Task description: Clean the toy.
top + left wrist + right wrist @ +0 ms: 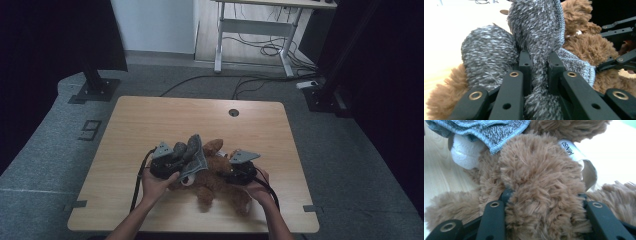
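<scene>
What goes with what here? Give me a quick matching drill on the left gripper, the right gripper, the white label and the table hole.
Things:
1. left gripper
2. right gripper
3. white label
4. table hole

States or places:
A. sticks out of the brown fur, printed with black letters
B. jaws on either side of a brown furry limb of the teddy bear
C. bare wood, far side of the table
D. shut on the grey knitted garment

Pairs: 1-D, 2-B, 3-A, 4-C
</scene>
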`<state>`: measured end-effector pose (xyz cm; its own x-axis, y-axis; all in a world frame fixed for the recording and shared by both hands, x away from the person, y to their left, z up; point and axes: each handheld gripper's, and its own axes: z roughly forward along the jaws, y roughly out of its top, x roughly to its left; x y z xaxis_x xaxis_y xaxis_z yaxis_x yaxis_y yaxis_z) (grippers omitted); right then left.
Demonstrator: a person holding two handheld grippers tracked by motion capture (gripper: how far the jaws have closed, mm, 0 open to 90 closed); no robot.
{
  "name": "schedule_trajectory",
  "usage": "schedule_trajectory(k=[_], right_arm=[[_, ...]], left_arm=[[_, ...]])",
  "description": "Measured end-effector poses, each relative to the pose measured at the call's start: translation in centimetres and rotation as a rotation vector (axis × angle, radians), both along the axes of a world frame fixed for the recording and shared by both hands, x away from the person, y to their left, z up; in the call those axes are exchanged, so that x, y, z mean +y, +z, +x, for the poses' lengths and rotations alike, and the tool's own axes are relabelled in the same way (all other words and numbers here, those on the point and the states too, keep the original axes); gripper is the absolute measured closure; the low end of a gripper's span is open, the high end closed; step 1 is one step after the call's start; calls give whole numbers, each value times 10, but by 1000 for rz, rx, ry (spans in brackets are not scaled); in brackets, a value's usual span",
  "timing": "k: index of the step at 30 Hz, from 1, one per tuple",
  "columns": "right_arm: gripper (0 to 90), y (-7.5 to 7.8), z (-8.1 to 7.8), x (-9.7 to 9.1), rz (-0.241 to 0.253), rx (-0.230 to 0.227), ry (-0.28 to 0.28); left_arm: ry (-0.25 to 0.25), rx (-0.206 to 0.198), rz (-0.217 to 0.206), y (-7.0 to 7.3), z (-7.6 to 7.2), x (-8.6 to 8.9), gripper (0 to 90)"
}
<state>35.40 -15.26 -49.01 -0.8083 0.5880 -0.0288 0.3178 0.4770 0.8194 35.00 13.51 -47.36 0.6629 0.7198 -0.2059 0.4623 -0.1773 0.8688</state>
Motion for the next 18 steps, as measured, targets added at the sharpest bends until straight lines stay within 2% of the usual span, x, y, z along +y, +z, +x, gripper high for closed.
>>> schedule_trajectory(k=[3, 8, 12, 15, 18], right_arm=[[555, 1, 1, 2, -4, -38, -19], [558, 9, 4, 8, -38, -175, -48], [539, 12, 11, 12, -67, -249, -51], [523, 7, 13, 12, -71, -260, -45], [502, -5, 11, 10, -60, -251, -39]], left_arm=[[5, -7, 4, 6, 4, 0, 778], [21, -29, -1, 17, 11, 1, 778], [32, -28, -4, 20, 16, 0, 778], [26, -15, -1, 14, 15, -1, 777], [9, -6, -12, 12, 11, -3, 776]])
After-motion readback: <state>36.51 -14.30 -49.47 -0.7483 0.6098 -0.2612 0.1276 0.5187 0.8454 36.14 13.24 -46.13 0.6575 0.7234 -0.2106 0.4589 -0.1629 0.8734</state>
